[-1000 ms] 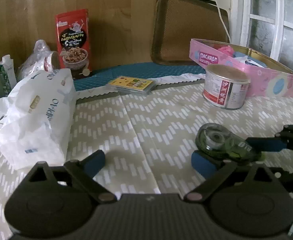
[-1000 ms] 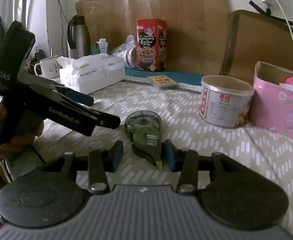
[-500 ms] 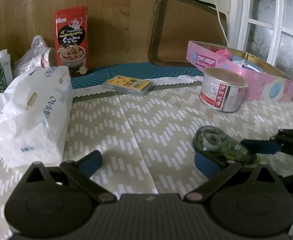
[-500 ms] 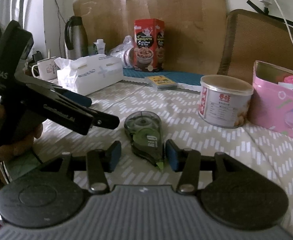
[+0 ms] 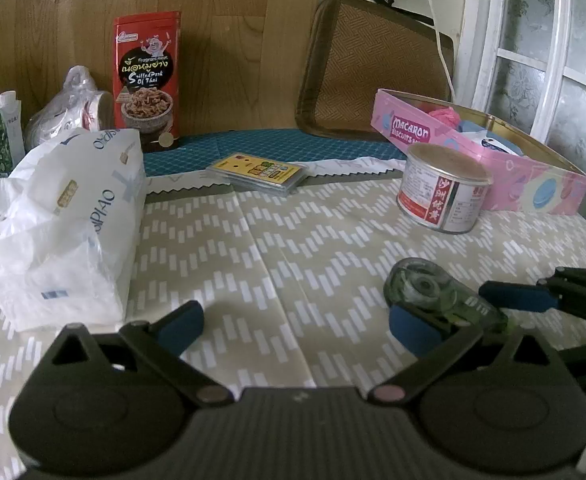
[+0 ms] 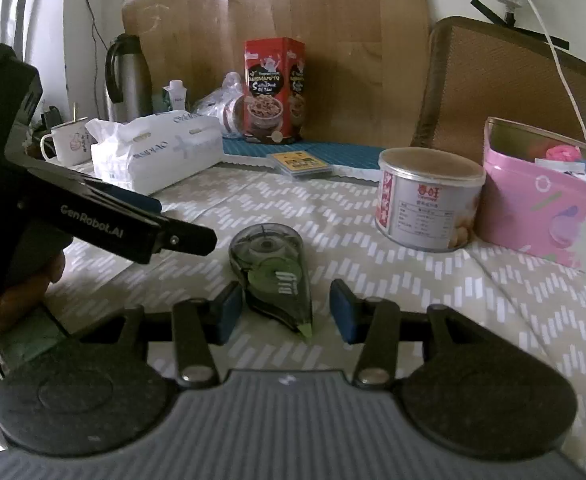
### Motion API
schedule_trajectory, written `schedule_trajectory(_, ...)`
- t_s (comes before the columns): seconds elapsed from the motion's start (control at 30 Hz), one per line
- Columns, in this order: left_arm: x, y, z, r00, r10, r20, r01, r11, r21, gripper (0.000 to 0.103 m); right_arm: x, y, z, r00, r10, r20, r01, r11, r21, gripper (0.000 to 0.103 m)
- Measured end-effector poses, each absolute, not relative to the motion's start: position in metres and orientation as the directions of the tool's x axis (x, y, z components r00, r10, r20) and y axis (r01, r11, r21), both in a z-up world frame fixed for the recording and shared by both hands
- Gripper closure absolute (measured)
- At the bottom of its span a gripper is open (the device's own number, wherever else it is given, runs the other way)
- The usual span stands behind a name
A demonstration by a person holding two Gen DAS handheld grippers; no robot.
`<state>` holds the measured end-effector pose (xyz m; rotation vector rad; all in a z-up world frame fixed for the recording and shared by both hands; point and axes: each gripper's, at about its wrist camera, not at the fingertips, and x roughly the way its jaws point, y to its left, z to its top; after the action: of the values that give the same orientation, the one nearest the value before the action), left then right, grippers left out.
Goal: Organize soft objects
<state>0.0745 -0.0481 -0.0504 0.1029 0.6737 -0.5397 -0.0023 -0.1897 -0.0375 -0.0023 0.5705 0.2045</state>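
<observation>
Right gripper (image 6: 283, 310) jaws spread around the correction tape (image 6: 271, 270), probably not touching; center, then squeeze. Left gripper (image 5: 293, 322) gapes empty.

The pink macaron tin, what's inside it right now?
Over the pink macaron tin's rim show a bright pink soft lump and some pale blue and white items. The tin's near wall hides everything lower down.

Beige tablecloth (image 5: 277, 240) with white chevron dashes; pink tin (image 5: 533, 184); red snack box (image 5: 147, 80).
</observation>
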Motion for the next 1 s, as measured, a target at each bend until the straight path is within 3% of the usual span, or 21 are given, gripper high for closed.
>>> schedule_trajectory(0.67, 0.075, -0.048, -0.050, 0.648, -0.445, -0.618, 0.510, 0.856, -0.082, 0.001, -0.006, -0.189, -0.037, 0.821, 0.187, -0.540, -0.185, 0.981, 0.057, 0.051)
schedule_trajectory(0.7, 0.075, -0.048, -0.050, 0.648, -0.445, -0.618, 0.510, 0.856, -0.082, 0.001, -0.007, -0.189, -0.037, 0.820, 0.187, -0.541, -0.187, 0.981, 0.056, 0.053)
schedule_trajectory(0.77, 0.075, -0.049, -0.050, 0.649, -0.441, -0.619, 0.510, 0.857, -0.076, 0.001, -0.010, -0.189, -0.036, 0.816, 0.202, -0.542, -0.200, 0.978, 0.063, 0.067)
schedule_trajectory(0.9, 0.074, -0.048, -0.050, 0.652, -0.436, -0.620, 0.505, 0.860, -0.073, 0.001, -0.010, -0.190, -0.033, 0.805, 0.219, -0.551, -0.185, 0.976, 0.117, 0.071)
schedule_trajectory(1.0, 0.074, -0.047, -0.050, 0.660, -0.432, -0.614, 0.489, 0.868, -0.085, 0.006, -0.006, -0.202, -0.031, 0.779, 0.299, -0.552, -0.164, 0.946, 0.281, 0.076)
